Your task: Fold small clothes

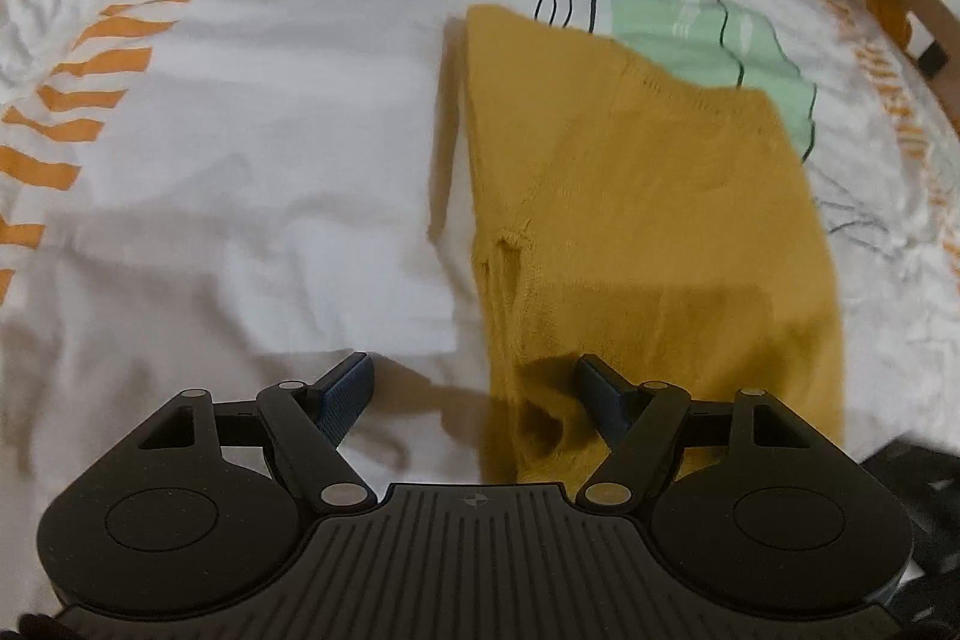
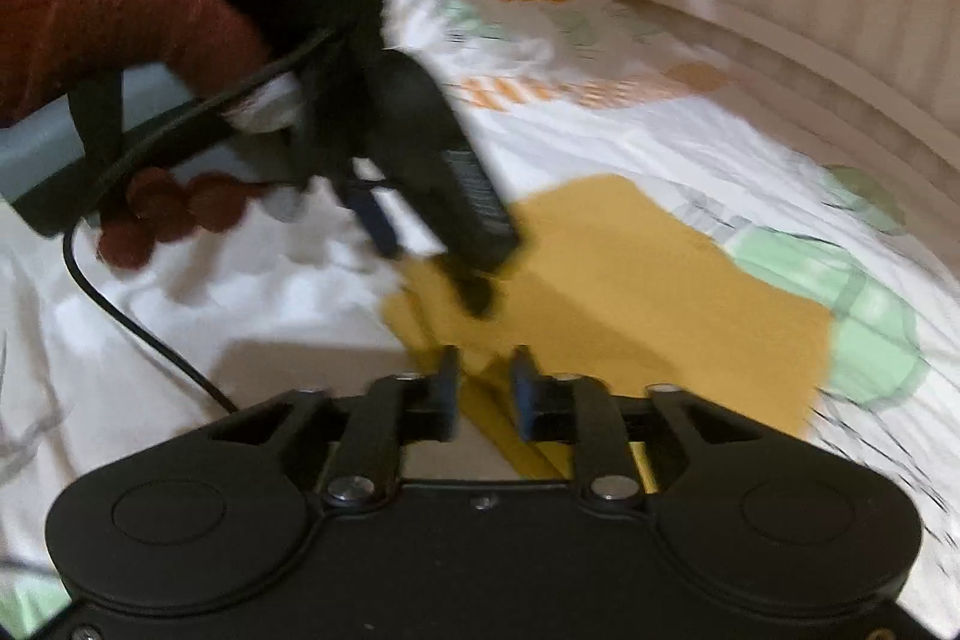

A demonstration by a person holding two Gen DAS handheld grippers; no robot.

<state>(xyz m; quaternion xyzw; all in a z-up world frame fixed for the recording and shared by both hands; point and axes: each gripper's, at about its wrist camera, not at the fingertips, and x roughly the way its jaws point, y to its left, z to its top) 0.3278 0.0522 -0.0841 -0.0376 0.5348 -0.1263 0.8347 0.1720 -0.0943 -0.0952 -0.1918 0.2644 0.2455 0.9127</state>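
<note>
Folding a small mustard sweater [image 1: 654,220] on the bed [image 1: 270,160]: both grippers at its near edge.

My left gripper [image 1: 474,388] hovers low over the near left corner of the sweater, jaws wide apart and gripping nothing; one finger sits over the knit, the other over the white bedsheet. My right gripper [image 2: 485,388] has its jaws nearly together around the folded near edge, though blur keeps me from telling whether they truly clamp it. To fold well, I judge I should pinch all layers at matching corners, lift both evenly and lay the edge straight. In the right view my left forearm, in a red sleeve [image 2: 114,22], reaches in, the gripper tilted downward.
</note>
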